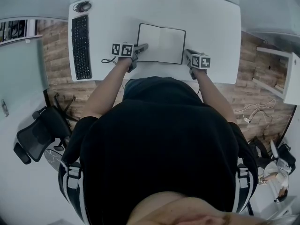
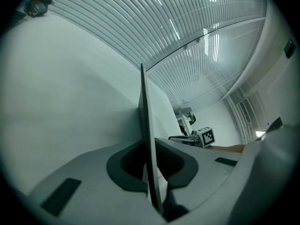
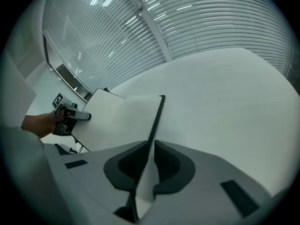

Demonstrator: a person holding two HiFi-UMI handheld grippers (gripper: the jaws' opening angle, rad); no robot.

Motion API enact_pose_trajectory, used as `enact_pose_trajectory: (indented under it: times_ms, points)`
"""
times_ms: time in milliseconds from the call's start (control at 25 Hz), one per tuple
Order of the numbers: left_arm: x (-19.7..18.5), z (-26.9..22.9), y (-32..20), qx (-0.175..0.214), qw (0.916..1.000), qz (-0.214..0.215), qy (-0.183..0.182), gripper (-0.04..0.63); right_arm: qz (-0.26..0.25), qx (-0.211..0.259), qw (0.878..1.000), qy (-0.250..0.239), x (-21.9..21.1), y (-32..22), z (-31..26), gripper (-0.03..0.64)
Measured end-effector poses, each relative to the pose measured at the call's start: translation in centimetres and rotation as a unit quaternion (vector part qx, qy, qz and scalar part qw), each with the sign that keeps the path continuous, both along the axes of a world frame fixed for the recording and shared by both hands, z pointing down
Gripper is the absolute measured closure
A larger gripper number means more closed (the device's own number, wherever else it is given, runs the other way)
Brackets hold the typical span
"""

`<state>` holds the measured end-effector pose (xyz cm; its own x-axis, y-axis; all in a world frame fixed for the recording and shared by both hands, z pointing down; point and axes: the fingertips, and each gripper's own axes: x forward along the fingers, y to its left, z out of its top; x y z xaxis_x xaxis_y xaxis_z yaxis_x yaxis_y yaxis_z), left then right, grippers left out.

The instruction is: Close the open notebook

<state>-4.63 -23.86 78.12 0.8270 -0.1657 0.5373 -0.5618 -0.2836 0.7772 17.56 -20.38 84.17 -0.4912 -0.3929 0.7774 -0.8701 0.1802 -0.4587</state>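
An open notebook (image 1: 161,43) with blank white pages and a dark cover lies on the white desk (image 1: 211,22). My left gripper (image 1: 143,47) is at its near left corner, shut on the left cover's edge (image 2: 143,107), which stands thin and upright between the jaws in the left gripper view (image 2: 149,149). At the near right corner, my right gripper (image 1: 187,53) has its jaws (image 3: 152,146) shut on the right cover's edge (image 3: 157,114). The pages (image 3: 117,121) spread out beyond it, with the left gripper (image 3: 65,114) at their far side.
A black keyboard (image 1: 81,47) lies along the desk's left side, with a small dark object (image 1: 83,6) at the far left corner. A black office chair (image 1: 40,132) stands on the floor to the left. Blinds fill the background of both gripper views.
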Motion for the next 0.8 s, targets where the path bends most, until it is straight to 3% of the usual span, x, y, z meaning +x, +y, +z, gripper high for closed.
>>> enact_pose_trajectory:
  times_ms: [520, 800]
  points:
    - [0.6, -0.8, 0.3, 0.023, 0.9991, 0.03, -0.02, 0.534, -0.043, -0.005, 0.999, 0.015, -1.3, 0.9, 1.0, 0.558]
    - [1.4, -2.1, 0.8, 0.039, 0.9973, 0.058, -0.023, 0.492, -0.065, -0.004, 0.997, 0.033, -1.6, 0.8, 1.3, 0.558]
